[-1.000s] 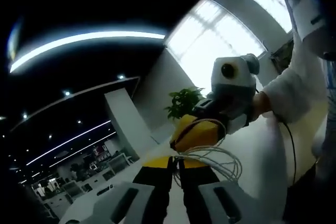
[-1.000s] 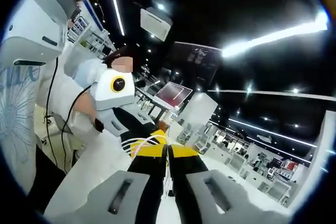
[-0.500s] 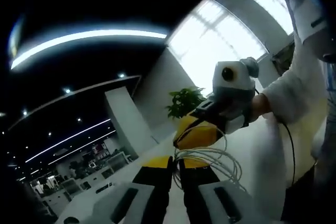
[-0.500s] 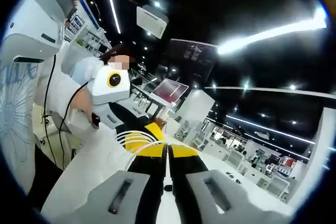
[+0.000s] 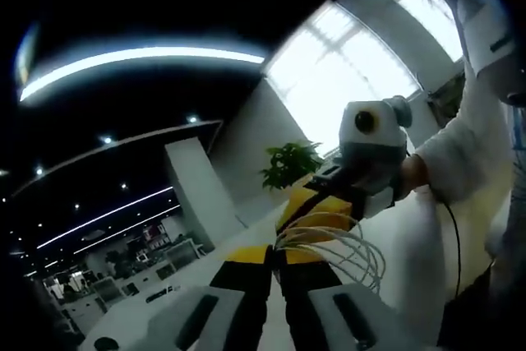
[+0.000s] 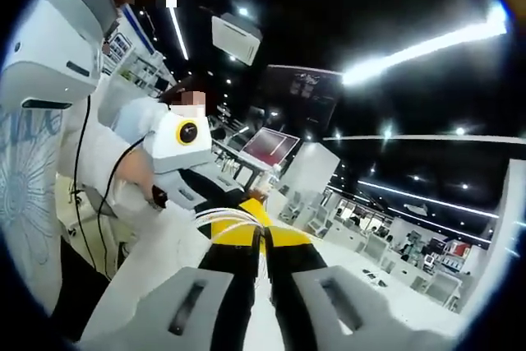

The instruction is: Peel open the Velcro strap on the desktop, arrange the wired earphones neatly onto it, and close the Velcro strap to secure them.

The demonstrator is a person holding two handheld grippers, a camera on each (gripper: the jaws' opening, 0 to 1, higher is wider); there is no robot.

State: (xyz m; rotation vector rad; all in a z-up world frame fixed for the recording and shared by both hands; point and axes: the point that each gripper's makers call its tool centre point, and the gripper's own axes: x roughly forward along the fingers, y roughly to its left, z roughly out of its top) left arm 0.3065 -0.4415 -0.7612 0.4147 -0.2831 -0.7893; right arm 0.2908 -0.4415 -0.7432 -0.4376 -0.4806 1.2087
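Observation:
A coil of white earphone cable (image 5: 339,246) hangs in the air between both grippers. In the left gripper view my left gripper (image 5: 275,257) is shut, its yellow tips pinching the coil's near side. The right gripper (image 5: 319,203) reaches in from the right, held by a hand, and its yellow tips are closed over the top of the loops. In the right gripper view my right gripper (image 6: 263,238) is shut on the white cable loops (image 6: 233,220). The left gripper (image 6: 240,208) comes in from the left and meets the same loops.
Both views tilt up toward a dark ceiling with strip lights (image 5: 140,62). A person's white sleeve (image 5: 464,141) fills the right side. A potted plant (image 5: 288,162) stands by a bright window. The white desktop (image 6: 156,269) lies below, with distant desks (image 6: 394,252) behind.
The right gripper has shifted slightly with the coil, and the loops have spread a little. Both grippers stay shut on the cable.

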